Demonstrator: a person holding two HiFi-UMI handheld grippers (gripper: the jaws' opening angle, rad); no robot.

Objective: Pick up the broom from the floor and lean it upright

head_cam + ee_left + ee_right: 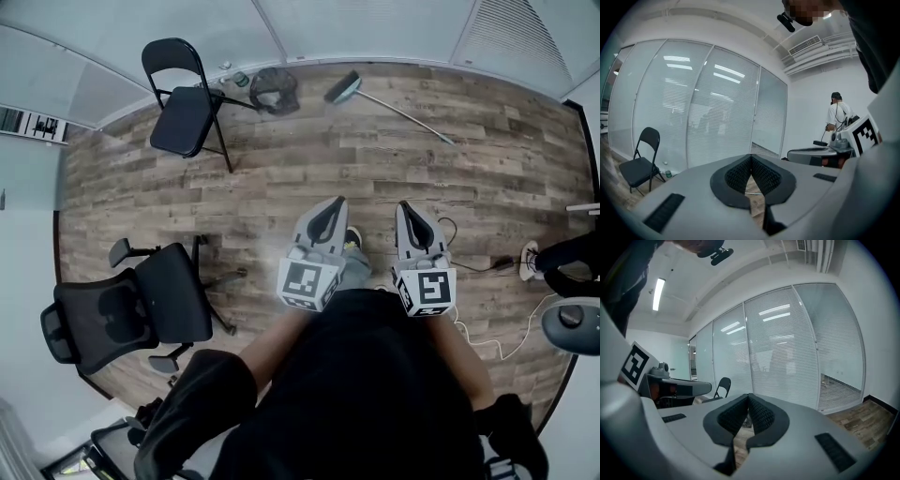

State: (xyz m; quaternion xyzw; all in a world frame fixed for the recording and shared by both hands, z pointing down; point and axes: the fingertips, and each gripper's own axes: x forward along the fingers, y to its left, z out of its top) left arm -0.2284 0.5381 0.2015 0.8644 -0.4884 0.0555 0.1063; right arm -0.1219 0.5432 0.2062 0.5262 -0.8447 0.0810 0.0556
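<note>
Left tool [335, 203]: closed, nothing between the jaws, held out in front of me at waist level.
Right tool [405, 206]: closed and empty too, just beside the left one.
Broom [375, 98]: flat on the floor [281, 178] by the far glass wall [787, 348], with the brush head [343, 87] to the left and the handle [422, 127] running out to the right. It is well apart from both tools.
Risk, jaws: if I reach the handle with the jaws together, I judge I will only nudge it, and a thin stick will likely skid or roll on the boards.
Risk, balance: gripped far out on the handle, the brush head would probably swing down and twist out of the pads.
Risk, leaning: against smooth glass on a smooth floor, I expect the foot could slide out and the broom drop again.
Office chair [141, 309]: near left, clear of my line.
Folding chair [187, 108]: far left near the wall, apart from the broom.
Bottle [241, 80]: on the floor by the wall, between the folding chair and the bag.
Dark bag [274, 89]: just left of the brush head, so the bristles could snag it as I lift.
Path: open boards between me and the broom.
Cable [473, 269]: loose on the floor to my right, a trip hazard if I step that way.
</note>
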